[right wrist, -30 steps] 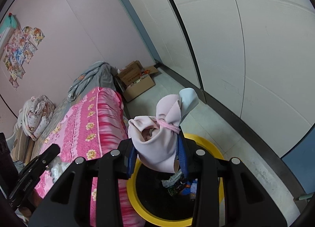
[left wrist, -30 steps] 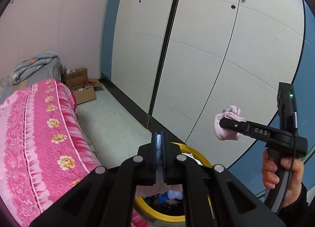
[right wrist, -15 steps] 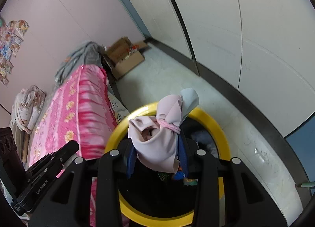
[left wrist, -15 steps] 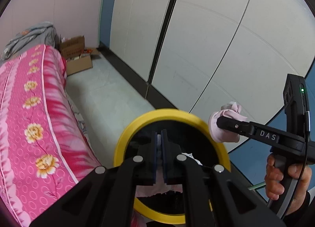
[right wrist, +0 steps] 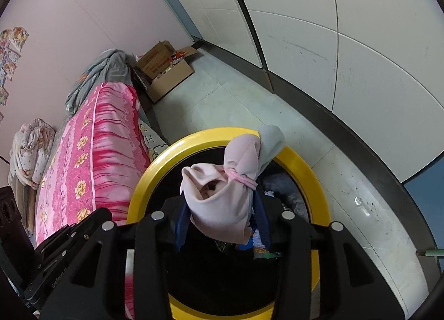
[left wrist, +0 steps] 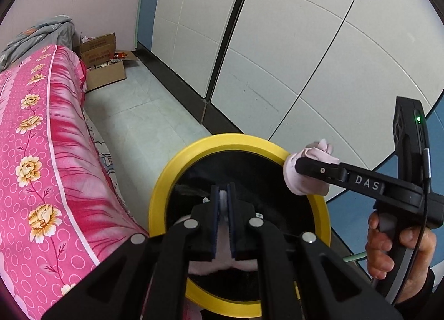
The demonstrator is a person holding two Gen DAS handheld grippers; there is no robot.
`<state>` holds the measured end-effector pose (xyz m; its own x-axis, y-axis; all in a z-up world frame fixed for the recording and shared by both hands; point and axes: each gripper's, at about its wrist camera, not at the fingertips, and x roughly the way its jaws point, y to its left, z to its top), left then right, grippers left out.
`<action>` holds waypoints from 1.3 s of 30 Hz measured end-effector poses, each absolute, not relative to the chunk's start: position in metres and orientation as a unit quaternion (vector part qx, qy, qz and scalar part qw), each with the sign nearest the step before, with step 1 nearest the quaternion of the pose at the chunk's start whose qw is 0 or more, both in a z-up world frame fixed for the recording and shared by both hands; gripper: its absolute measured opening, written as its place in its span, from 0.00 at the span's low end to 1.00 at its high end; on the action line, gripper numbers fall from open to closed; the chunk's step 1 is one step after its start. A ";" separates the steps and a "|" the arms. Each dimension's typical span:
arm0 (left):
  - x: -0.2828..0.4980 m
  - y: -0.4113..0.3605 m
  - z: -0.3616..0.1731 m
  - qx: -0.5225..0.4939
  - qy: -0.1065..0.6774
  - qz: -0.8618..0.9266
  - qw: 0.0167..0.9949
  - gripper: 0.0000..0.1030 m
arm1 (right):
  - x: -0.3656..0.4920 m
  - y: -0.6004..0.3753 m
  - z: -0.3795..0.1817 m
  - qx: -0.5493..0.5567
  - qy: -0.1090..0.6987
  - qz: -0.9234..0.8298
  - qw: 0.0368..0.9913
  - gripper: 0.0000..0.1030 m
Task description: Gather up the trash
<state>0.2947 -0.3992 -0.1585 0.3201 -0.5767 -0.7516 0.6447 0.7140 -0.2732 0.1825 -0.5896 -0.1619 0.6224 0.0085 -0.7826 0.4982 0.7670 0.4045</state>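
Observation:
A yellow-rimmed bin (left wrist: 166, 181) with a black inside stands on the floor beside the bed. My left gripper (left wrist: 223, 200) hangs over its mouth, shut on a thin fold of pale pink cloth (left wrist: 222, 261) that droops below the pads. My right gripper (right wrist: 222, 223) is over the bin's rim (right wrist: 155, 170) too. Its jaws are opening, and a pink cloth bundle (right wrist: 222, 203) tied with a pink elastic still sits between the blue pads. In the left wrist view the bundle (left wrist: 302, 178) shows at the bin's right rim. Coloured wrappers (right wrist: 260, 247) lie inside the bin.
A bed with a pink floral cover (left wrist: 41, 153) runs along the bin's left side. An open cardboard box (left wrist: 102, 62) stands on the pale floor (left wrist: 144, 114) at the far wall. White wardrobe doors (left wrist: 291, 56) close off the right. A person's hand (left wrist: 399, 247) grips the right handle.
Both grippers have come down over the bin, which now fills the lower part of both views. The right jaws stand slightly wider around the bundle.

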 end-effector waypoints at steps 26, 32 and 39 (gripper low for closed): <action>0.284 -0.330 -0.106 -0.015 0.409 -0.358 0.840 0.35 | 0.157 -0.574 -0.125 0.310 0.386 -0.152 0.855 0.54; 0.273 -0.278 -0.084 -0.026 0.387 -0.330 0.861 0.35 | 0.159 -0.537 -0.101 0.293 0.381 -0.118 0.869 0.54; 0.256 -0.201 -0.057 -0.042 0.354 -0.285 0.890 0.35 | 0.168 -0.471 -0.071 0.264 0.380 -0.064 0.884 0.54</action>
<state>0.2563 -0.2008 -0.0567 0.5866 -0.5368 -0.6064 0.4778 0.8340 -0.2761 0.1680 -0.4708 -0.0706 0.7031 0.0881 -0.7056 0.3128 0.8528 0.4182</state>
